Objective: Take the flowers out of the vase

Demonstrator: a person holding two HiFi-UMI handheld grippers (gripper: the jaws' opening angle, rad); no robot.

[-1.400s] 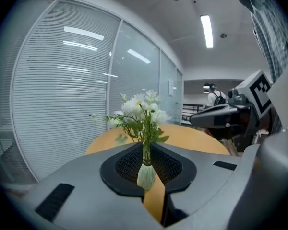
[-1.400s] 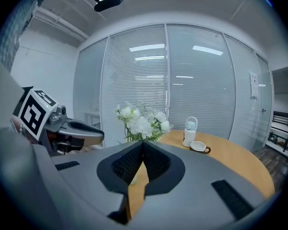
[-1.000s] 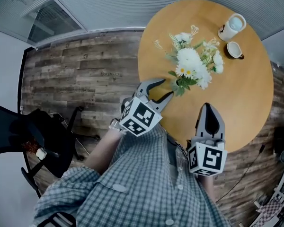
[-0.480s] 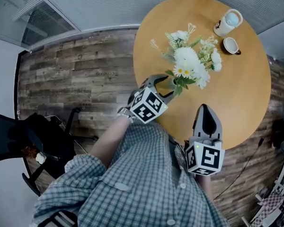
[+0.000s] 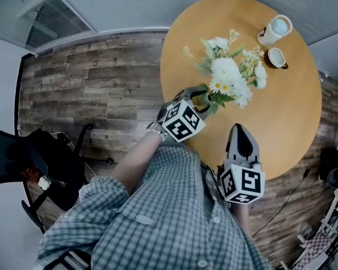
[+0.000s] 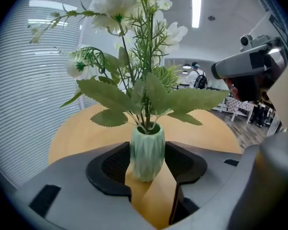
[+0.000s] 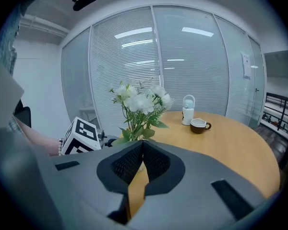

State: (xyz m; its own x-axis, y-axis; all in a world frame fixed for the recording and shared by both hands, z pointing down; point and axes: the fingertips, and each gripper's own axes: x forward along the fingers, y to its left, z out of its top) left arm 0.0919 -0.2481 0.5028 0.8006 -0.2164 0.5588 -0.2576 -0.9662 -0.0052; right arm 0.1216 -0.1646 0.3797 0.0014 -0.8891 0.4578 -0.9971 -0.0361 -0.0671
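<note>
At the left of the head view, a black office chair (image 5: pixel 22 162) stands on the wood-plank floor (image 5: pixel 90 94). Toward the middle, the left tool (image 5: pixel 198 97) reaches onto the near-left edge of the round light-wood surface (image 5: pixel 281 111). Its jaws have just been closing, with the small pale green ribbed vase (image 6: pixel 147 155) between them. In the left gripper view both black pads meet the sides of the vase, which stands upright on the surface.

The vase holds the bunch of white flowers with green leaves (image 5: pixel 228 75). Their stems sit in its mouth, and the blooms spread up and to the right of the vase in the head view.

Right of centre and lower in the frame, the right tool (image 5: pixel 241 129) points toward the bunch, well apart from it. Its jaws are pressed together on nothing.

At the upper right of the surface stands a white lidded bottle with a pale blue top (image 5: pixel 275 30). Just below it is a brown cup with a white inside (image 5: pixel 278 58); I cannot tell what the cup holds.
</note>
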